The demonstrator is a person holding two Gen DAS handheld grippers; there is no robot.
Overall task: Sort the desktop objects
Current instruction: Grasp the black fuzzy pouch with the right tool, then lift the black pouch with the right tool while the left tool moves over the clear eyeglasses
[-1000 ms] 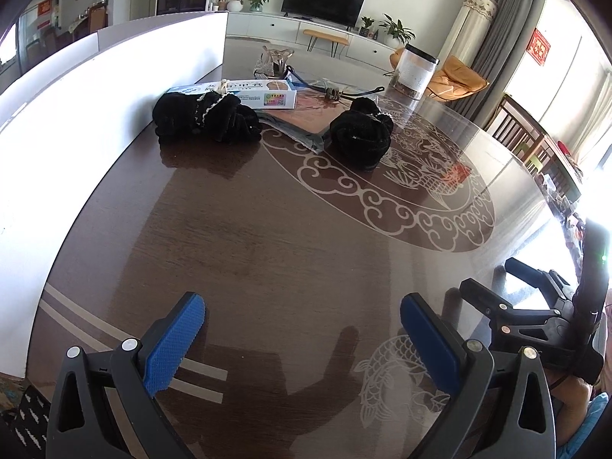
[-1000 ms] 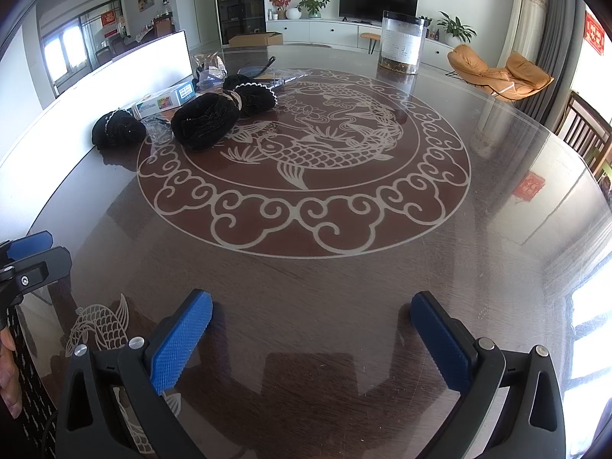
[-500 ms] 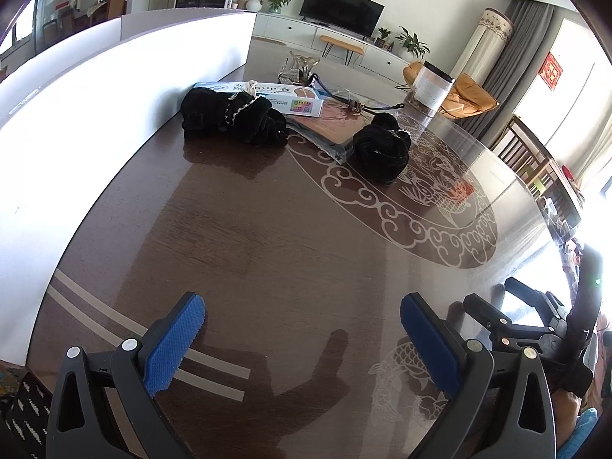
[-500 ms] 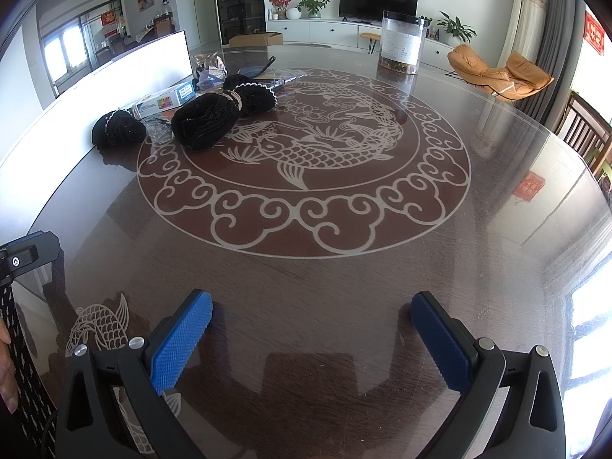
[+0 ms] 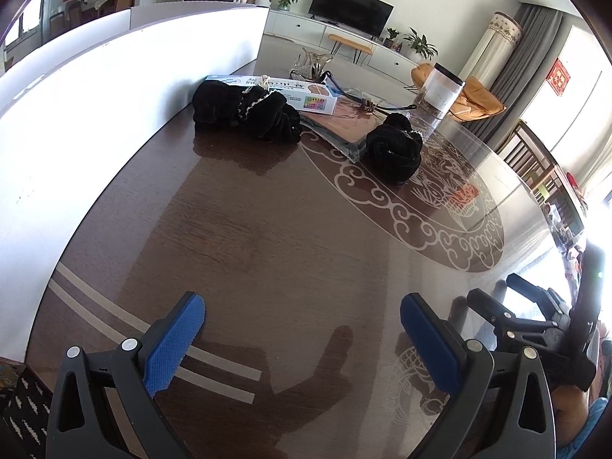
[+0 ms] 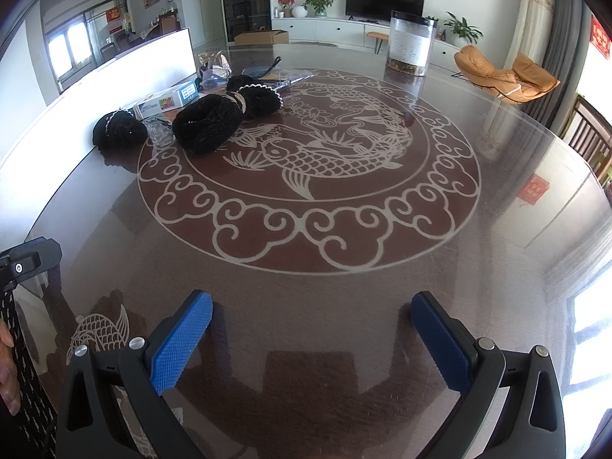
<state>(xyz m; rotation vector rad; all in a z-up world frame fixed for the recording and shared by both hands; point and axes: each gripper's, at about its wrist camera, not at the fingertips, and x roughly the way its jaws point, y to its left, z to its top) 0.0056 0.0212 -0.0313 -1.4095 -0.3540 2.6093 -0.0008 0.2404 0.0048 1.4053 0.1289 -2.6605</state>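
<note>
A cluster of objects lies at the far left of the round glass-topped table (image 5: 267, 252): a black fuzzy bundle with white trim (image 5: 244, 113), a second black fuzzy bundle (image 5: 394, 149), a white and blue box (image 5: 302, 93) and a flat packet (image 5: 344, 126). In the right wrist view the bundles (image 6: 208, 124) (image 6: 116, 130) and the box (image 6: 168, 101) lie at the upper left. My left gripper (image 5: 302, 340) is open and empty above the near table edge. My right gripper (image 6: 311, 338) is open and empty; it also shows in the left wrist view (image 5: 535, 317).
A white board (image 5: 114, 88) stands along the table's left side. A clear cylindrical jar (image 6: 411, 44) stands at the far edge. Clear plastic wrap and black cords (image 6: 264, 70) lie behind the bundles. Wooden chairs (image 6: 589, 137) stand at the right.
The left gripper has moved forward and turned left, so the black bundles and box look nearer and more central. The right gripper has stayed still. Both stay open.
</note>
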